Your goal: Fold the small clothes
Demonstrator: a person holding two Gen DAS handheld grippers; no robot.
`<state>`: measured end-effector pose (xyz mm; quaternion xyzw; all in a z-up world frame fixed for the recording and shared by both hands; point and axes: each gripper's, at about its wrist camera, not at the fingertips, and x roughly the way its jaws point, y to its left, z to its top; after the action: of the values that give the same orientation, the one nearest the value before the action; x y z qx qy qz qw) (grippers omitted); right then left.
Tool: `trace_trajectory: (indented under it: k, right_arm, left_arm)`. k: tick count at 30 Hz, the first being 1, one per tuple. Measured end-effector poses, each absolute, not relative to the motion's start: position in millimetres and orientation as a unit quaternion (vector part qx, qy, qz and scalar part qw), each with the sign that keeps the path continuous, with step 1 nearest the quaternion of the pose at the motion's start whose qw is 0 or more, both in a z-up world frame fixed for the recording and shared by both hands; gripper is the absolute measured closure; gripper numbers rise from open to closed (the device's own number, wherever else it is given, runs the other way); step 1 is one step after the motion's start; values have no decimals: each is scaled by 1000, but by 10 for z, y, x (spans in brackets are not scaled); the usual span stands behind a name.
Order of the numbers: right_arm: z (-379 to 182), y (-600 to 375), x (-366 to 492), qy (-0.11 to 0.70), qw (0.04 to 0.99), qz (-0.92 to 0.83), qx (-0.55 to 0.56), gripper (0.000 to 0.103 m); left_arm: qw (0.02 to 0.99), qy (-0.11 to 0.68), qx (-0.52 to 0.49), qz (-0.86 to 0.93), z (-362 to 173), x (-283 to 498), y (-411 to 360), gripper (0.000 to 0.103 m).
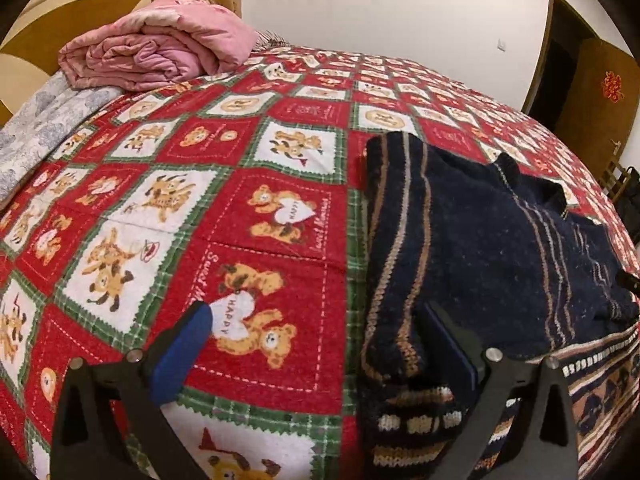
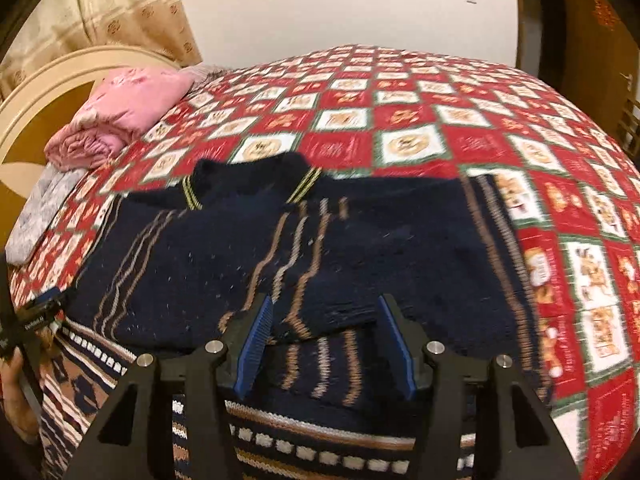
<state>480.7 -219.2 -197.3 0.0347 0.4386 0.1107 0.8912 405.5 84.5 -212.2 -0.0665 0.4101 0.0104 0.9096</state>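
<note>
Navy knitted sweater (image 2: 360, 248) with tan and beige stripes and a patterned hem lies flat on red-white-green checked bear-print bedspread (image 1: 224, 208), collar away from the cameras, both sleeves folded in over the body. Right gripper (image 2: 326, 332) hovers above the folded-in sleeve cuff near the hem, blue pads (image 2: 256, 340) apart, nothing pinched between them; view slightly motion-blurred. Left gripper (image 1: 320, 344) sits at the sweater's left edge, jaws wide apart: one blue pad (image 1: 184, 348) over bare bedspread, the other over the knit fold, no grip on cloth. Left gripper also shows at the left edge of the right wrist view, with part of a hand (image 2: 16, 392) behind it. Pink folded quilt (image 1: 156, 48) lies well apart at the bed head, beside grey patterned fabric (image 1: 40, 128). Brown wooden door (image 1: 588, 80) at far right.
</note>
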Motion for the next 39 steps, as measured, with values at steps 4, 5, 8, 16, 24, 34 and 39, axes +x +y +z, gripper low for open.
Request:
trace_trajectory:
  k: [4,5,8,16,24,34,39]
  right_arm:
    - [-2213,-2206,4811,467,878,102,32,48]
    - [-2209,-2208,4793,464,879,104,29,48]
    - [-2175,-2267,4772,473,875,103,35,48]
    - [-2067,-2453,4080,491,865,99,24,48]
    - [-2139,-2546,2967,469,877,90,-62,48]
    - [-2125,-2645,2378,439,893,72,-75,48]
    - [-2117,-2716,2156,439,893,71,-64,48]
  left_arm:
    - [911,405,-76,1,-2111,4026,869,0]
    - [911,405,-82,-5,-2110,4024,889,0]
    - [910,402,-101,-13,-2103,4020,938,0]
    - [910,402,-96,6,-1933,3378,892,0]
    - [914,405,-7,17,-1940,2403,542,0]
    - [913,403,-52,26,-2146,1860,598,0]
    - [909,414,-52,10,-2154,1645,595,0]
